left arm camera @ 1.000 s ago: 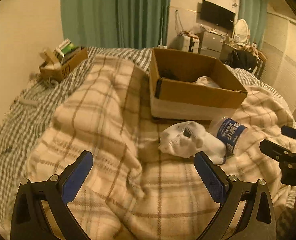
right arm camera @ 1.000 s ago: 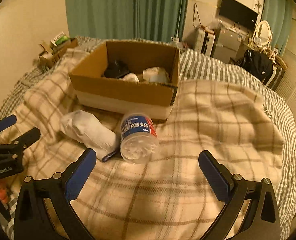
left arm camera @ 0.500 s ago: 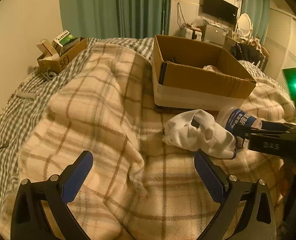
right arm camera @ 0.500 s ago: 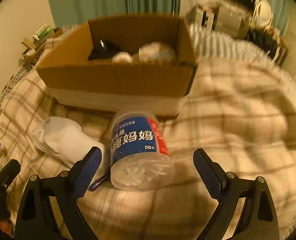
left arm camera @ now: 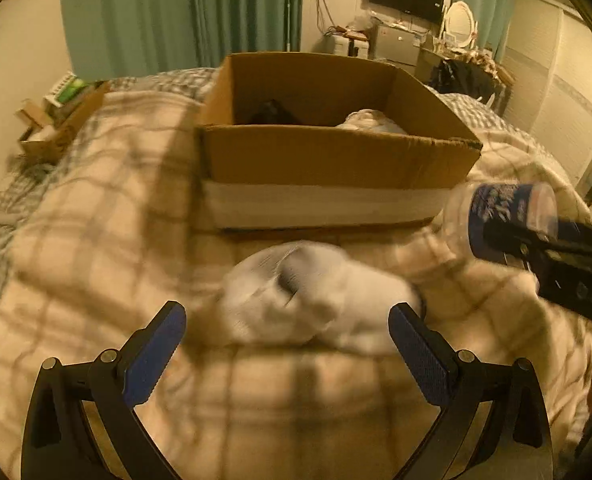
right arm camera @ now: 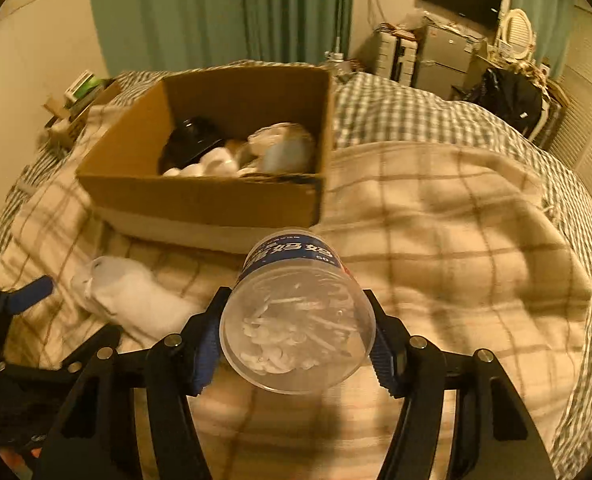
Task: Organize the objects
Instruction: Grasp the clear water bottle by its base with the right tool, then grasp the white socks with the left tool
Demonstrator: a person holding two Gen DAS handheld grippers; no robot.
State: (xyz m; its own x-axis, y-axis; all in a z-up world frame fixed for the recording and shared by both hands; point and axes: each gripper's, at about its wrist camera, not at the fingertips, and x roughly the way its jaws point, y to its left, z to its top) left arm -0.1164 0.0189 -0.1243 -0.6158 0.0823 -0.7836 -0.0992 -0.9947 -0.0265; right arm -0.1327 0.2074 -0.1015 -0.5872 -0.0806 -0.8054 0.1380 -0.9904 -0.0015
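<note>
A clear plastic jar [right arm camera: 298,320] with a blue label, holding cotton swabs, sits between my right gripper's [right arm camera: 296,340] blue pads. The jaws are closing and both pads touch its sides. The left wrist view shows that jar [left arm camera: 508,212] tilted just above the blanket at the right. A rolled white sock [left arm camera: 316,300] lies on the plaid blanket in front of the cardboard box [left arm camera: 336,160]. My left gripper [left arm camera: 288,344] stands open, its fingers on either side of the sock's near end without touching it. The box [right arm camera: 200,200] holds a dark item and white bundles.
A plaid blanket [right arm camera: 436,240] covers the bed over a checked sheet [right arm camera: 396,108]. A small cardboard box of odds and ends [left arm camera: 64,120] sits at the far left edge. Green curtains, a TV and cluttered furniture stand behind the bed.
Both grippers have moved forward toward the box. The right jaws have narrowed from wide open onto the jar, which now looks raised. The sock now lies between the left fingers.
</note>
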